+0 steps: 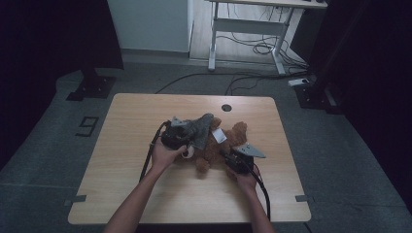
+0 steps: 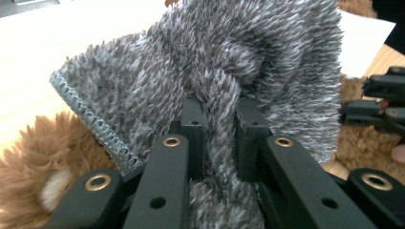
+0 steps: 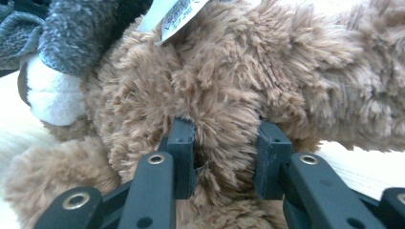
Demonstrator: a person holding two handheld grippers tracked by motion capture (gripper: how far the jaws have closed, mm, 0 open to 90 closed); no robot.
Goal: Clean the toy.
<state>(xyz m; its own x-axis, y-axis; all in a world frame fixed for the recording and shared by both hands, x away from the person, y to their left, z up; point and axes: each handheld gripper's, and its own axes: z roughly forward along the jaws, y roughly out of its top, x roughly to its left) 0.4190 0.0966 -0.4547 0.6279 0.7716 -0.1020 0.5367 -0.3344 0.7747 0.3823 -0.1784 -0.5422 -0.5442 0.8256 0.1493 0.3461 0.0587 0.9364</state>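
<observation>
Bear (image 1: pixel 221 145) mid-desk (image 1: pixel 126 194), clear of all edges. Left gripper (image 2: pixel 217 129) clenched on grey cloth (image 2: pixel 215 62); right gripper (image 3: pixel 224 157) clenched on bear fur. Open desk all round.

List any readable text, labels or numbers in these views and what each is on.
"9": dark taped digit on the grey floor, left of the light wooden table.
Printed lines on the white sewn-in tag of the brown plush teddy bear: too blurred to read.
No text shows on the grey fuzzy knit garment or on the black grippers.
</observation>
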